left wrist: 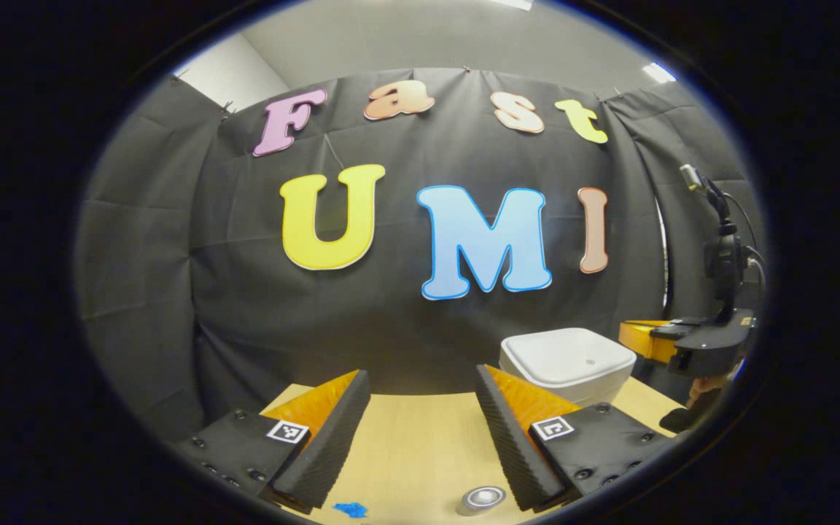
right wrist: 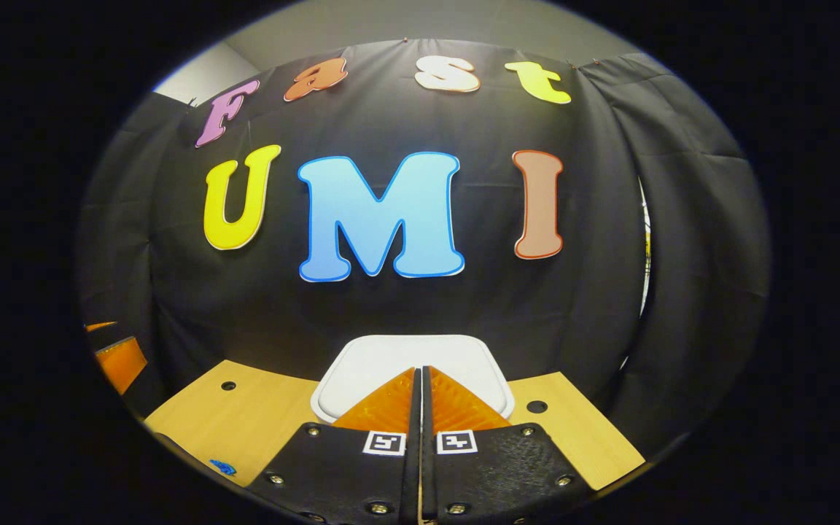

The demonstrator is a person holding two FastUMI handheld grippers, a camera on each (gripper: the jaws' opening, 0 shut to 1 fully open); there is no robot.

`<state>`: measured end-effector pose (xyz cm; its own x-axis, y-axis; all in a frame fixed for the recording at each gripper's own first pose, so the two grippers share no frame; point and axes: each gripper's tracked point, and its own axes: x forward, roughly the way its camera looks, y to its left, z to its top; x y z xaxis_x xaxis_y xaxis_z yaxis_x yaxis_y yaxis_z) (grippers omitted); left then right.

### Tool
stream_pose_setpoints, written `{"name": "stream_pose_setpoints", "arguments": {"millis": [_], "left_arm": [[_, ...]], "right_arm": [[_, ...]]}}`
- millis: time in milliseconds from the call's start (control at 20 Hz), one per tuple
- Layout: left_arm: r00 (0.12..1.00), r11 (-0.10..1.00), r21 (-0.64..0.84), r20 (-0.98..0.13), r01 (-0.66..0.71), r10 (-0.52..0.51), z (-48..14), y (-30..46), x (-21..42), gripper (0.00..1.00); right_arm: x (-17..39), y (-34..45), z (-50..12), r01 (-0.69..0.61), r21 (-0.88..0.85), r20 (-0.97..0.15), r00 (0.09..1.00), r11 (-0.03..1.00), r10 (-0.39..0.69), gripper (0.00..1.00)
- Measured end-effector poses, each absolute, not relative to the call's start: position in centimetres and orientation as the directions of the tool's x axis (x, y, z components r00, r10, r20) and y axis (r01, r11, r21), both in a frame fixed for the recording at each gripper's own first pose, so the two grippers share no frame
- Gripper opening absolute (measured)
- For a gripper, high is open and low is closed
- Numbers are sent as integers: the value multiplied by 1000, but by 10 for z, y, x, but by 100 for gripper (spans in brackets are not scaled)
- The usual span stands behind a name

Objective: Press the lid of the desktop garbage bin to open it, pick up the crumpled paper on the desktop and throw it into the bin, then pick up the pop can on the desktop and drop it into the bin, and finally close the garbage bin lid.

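Two pairs of tongs are at work around the bin [left wrist: 568,359], a white box with its lid [right wrist: 413,361] down flat, standing on the wooden worktop [left wrist: 420,437] close to the booth's cloth wall. Nothing of the task looks finished: the lid is closed, so the opening press is, by my reading, the step in hand, and both throws and the final closing are left. What the bin holds cannot be told with the lid shut.

Right tongs [right wrist: 420,379] have their fingers drawn together with nothing between them, tips aimed at the near edge of the lid from just above; whether they touch it I cannot tell. From the left gripper view the right tongs [left wrist: 682,343] sit just beside the bin's far side, with a hand [left wrist: 708,390] below them.

Left tongs [left wrist: 420,401] are spread wide and empty, nearer the camera than the bin. Between their fingers, well short of the bin, the pop can [left wrist: 482,500] shows its round top. A small blue object [left wrist: 351,509] lies beside it; the crumpled paper I cannot identify with certainty.
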<state>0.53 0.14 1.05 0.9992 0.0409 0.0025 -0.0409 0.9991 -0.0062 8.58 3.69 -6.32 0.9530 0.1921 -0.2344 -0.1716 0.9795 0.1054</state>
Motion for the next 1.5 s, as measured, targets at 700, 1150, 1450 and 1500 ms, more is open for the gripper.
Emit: {"name": "stream_pose_setpoints", "arguments": {"millis": [700,1150,1450,1500], "left_arm": [[996,996,-13,-28,-87,87,-4,25,13,96],[996,997,-6,-17,-83,82,0,21,13,96],[994,995,-9,-33,-102,101,-8,37,9,95],[994,995,-9,-34,-102,102,-8,40,10,96]], "right_arm": [[108,52,-111,-202,80,-344,914,976,217,1],[108,52,-109,-208,109,-311,921,972,233,2],[104,49,-86,-201,143,-267,935,969,233,1],[105,48,-79,-198,143,-251,940,970,230,1]]}}
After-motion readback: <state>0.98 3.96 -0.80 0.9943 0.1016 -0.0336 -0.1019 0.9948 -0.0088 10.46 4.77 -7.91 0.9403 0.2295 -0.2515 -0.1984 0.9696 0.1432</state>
